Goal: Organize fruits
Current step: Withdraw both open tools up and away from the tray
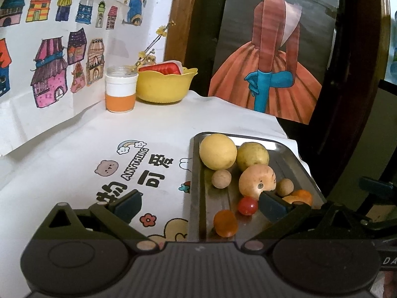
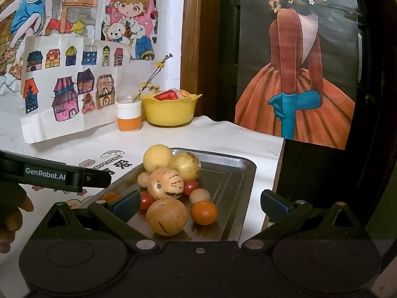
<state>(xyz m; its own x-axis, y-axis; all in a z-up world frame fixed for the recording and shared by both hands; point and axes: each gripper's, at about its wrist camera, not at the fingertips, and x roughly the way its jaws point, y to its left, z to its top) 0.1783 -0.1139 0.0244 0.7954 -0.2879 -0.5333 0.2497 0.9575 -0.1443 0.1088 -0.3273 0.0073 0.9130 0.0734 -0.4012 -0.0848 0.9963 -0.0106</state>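
Steel, shallow and slippery, the tray (image 2: 238,173) sits at the right edge of the tabletop (image 1: 153,129) and carries all the fruit in one loose cluster toward its near left side, while the yellow bowl (image 2: 171,114) stands well apart at the far edge, beside a white and orange jar (image 2: 129,116). Both grippers hang wide open and hold nothing. The right gripper (image 2: 200,204) hovers just above the near end of the tray, its fingers straddling a big spotted yellow fruit (image 2: 166,216) and a small orange (image 2: 204,212). The left gripper (image 1: 198,204) spans the tray's left rim, with one finger close against another spotted fruit (image 1: 256,180). The likely step is a first pick, and the orange looks the easiest, since it lies at the cluster's outer side. It is best to come straight down, centre the fingers on its widest part and close gently, because round fruit on bare metal probably rolls at a nudge and the cherry tomato (image 2: 190,186) behind could scatter.
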